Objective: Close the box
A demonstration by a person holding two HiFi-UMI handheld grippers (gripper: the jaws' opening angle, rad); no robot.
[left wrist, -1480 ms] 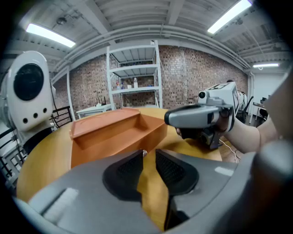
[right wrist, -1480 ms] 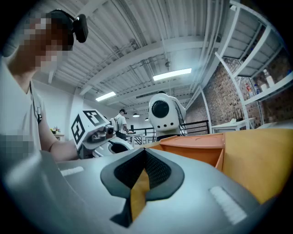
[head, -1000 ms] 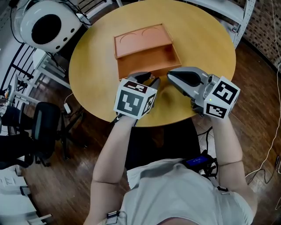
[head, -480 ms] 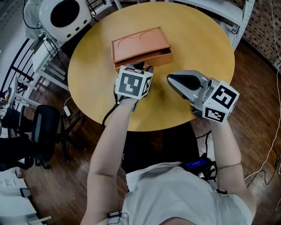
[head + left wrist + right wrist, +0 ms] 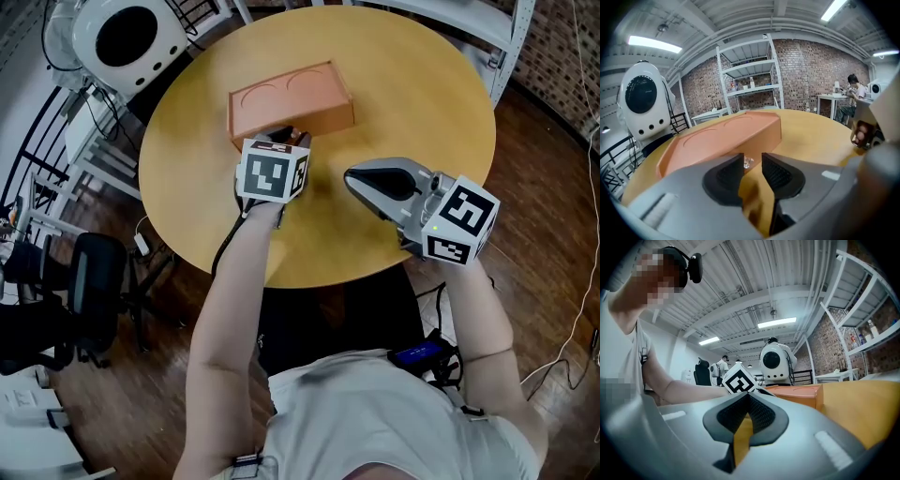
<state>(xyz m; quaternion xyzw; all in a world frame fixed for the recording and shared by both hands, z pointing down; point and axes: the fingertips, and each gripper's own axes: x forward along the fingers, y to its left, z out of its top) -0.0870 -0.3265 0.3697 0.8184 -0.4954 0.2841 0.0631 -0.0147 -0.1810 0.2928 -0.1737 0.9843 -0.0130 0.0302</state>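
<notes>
A round yellow wooden tabletop (image 5: 422,94) stands on a dark wooden plank floor (image 5: 553,187). A white rounded machine with a black circular face (image 5: 127,37) stands beyond the tabletop's far left edge. A black office chair (image 5: 94,272) stands on the floor well to the left. A thin light cable (image 5: 574,319) lies on the floor at right. Behind the tabletop, a white metal shelving unit (image 5: 749,67) stands against a red brick wall (image 5: 811,70). A fluorescent ceiling strip light (image 5: 654,44) is lit. A person (image 5: 855,84) sits at a distant white desk.
</notes>
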